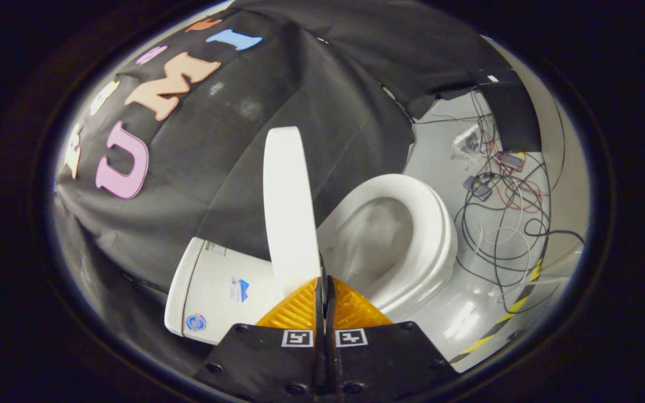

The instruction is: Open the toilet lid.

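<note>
Toilet (412, 263): white, standing on the pale floor (440, 151) against the black cloth wall. Bowl and seat (431, 224) exposed, to the right of the tongs and beyond them.

Tank (216, 285): white, left of the bowl, near the tongs, carrying small stickers.

Toilet lid (289, 207): raised, seen edge-on, standing roughly upright between tank and seat. Lower edge just ahead of the fingertips, touching or nearly touching them; exact contact not determinable.

Loose cables (501, 224): scattered on the floor to the far right of the bowl. Striped tape along the floor edge at near right.

Tongs (323, 285): fingers brought together, no visible gap, nothing held between them. Not gripping the lid.

Task status, as a judgement: opening essentially done, lid up and seat uncovered. Possibly left: leaning the lid fully back against the tank, then withdrawing.
</note>
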Tool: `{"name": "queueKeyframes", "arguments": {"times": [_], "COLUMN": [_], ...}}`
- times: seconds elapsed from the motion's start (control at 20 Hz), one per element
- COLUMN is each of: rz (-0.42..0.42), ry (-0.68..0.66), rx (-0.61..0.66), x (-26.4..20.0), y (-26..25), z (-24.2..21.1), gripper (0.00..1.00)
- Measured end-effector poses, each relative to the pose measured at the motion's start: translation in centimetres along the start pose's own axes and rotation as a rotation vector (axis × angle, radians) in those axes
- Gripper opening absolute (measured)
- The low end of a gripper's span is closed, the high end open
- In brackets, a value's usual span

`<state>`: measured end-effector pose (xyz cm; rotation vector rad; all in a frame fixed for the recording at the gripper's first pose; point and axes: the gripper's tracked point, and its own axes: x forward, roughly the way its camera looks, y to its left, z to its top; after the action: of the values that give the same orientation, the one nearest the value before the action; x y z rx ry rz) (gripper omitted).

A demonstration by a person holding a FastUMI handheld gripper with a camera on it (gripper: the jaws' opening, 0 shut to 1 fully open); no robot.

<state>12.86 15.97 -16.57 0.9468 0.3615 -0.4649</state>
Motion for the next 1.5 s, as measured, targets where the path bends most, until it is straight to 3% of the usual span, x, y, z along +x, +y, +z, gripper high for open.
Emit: {"name": "queueKeyframes", "arguments": {"times": [0.25,0.5,1.0,1.5], "rz": [-0.019,-0.016,-0.051,-0.011], "ry": [-0.026,-0.034,-0.077,-0.109], "rx": [-0.126,-0.139,-0.299,-0.362], "x": [-0.5,-0.9,-1.3,-1.7], "y": [1.4,2.9,4.5,6.7], "z": [0.1,0.2,0.1,-0.4], "gripper": [0.00,0.00,0.01,0.00]}}
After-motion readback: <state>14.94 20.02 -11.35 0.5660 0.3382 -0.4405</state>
